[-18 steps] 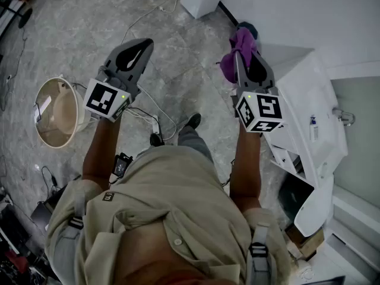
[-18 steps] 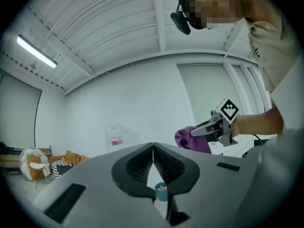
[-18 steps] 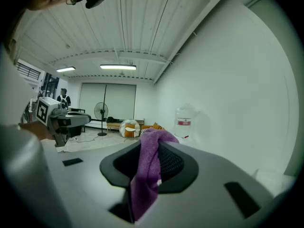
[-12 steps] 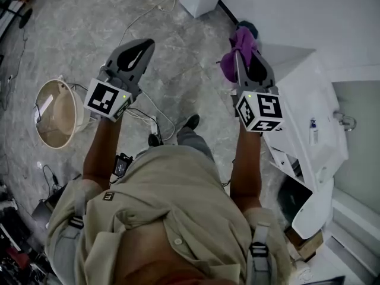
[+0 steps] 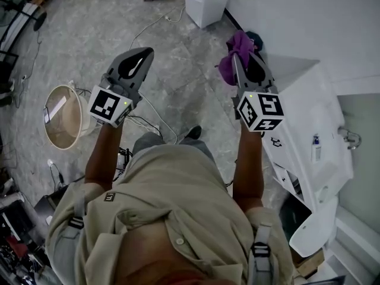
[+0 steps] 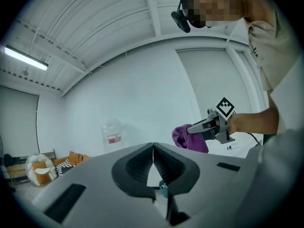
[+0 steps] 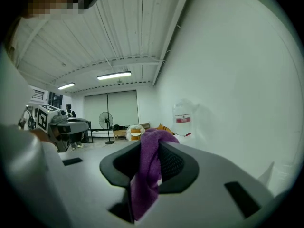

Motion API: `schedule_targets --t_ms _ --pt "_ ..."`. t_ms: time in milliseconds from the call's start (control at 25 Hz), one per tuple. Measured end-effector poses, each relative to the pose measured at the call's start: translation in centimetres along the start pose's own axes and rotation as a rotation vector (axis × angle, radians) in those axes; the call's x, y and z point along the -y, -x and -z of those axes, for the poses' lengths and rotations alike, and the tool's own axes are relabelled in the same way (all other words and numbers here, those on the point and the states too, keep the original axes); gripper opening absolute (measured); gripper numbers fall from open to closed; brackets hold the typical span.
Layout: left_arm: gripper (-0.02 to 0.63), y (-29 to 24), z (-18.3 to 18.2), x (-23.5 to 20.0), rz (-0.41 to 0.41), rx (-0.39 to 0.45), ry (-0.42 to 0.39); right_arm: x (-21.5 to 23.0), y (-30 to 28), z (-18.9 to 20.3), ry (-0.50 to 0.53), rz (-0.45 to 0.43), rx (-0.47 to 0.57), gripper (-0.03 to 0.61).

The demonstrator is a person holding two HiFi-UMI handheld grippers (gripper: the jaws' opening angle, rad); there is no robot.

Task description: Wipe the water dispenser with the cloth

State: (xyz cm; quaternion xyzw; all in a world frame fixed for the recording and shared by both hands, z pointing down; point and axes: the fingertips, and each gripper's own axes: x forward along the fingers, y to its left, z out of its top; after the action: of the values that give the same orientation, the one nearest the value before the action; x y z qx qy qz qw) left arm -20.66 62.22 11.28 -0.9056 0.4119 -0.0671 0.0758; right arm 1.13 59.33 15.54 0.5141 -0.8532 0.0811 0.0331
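Observation:
My right gripper (image 5: 240, 52) is held out in front of my chest, shut on a purple cloth (image 5: 231, 61). The cloth (image 7: 147, 175) bunches out of the tips and hangs down between the jaws. My left gripper (image 5: 141, 53) is held level beside it, shut with nothing in it; its jaws meet along a thin line (image 6: 153, 151). A clear water bottle (image 7: 183, 120) with a red label stands on the dispenser against the white wall ahead, well beyond both grippers. The left gripper view shows that bottle (image 6: 113, 134) and the cloth (image 6: 190, 137) too.
A white box-shaped unit (image 5: 205, 2) stands by the wall ahead. A white washbasin counter (image 5: 309, 117) with a tap (image 5: 347, 136) runs along my right. A round beige basin (image 5: 62, 114) and loose cables (image 5: 148, 120) lie on the grey floor at left.
The view has moved forward: the white unit at the top shows more and the basin sits lower left. Both grippers keep their pose, the right still shut on the cloth.

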Motion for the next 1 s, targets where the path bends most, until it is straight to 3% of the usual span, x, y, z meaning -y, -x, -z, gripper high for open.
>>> schedule_targets --t_ms 480,760,1000 --pt "0.018 -5.5 1.1 2.9 0.068 -0.031 0.004 5.2 2.1 2.0 -0.058 0.021 -0.030 0.103" --pt "0.018 -10.5 1.7 0.6 0.120 -0.005 0.029 8.2 0.2 1.9 -0.052 0.079 -0.048 0.103" --pt "0.019 -18.9 3.1 -2.1 0.170 0.020 0.071 12.4 -2.5 1.2 -0.028 0.133 -0.083 0.103"
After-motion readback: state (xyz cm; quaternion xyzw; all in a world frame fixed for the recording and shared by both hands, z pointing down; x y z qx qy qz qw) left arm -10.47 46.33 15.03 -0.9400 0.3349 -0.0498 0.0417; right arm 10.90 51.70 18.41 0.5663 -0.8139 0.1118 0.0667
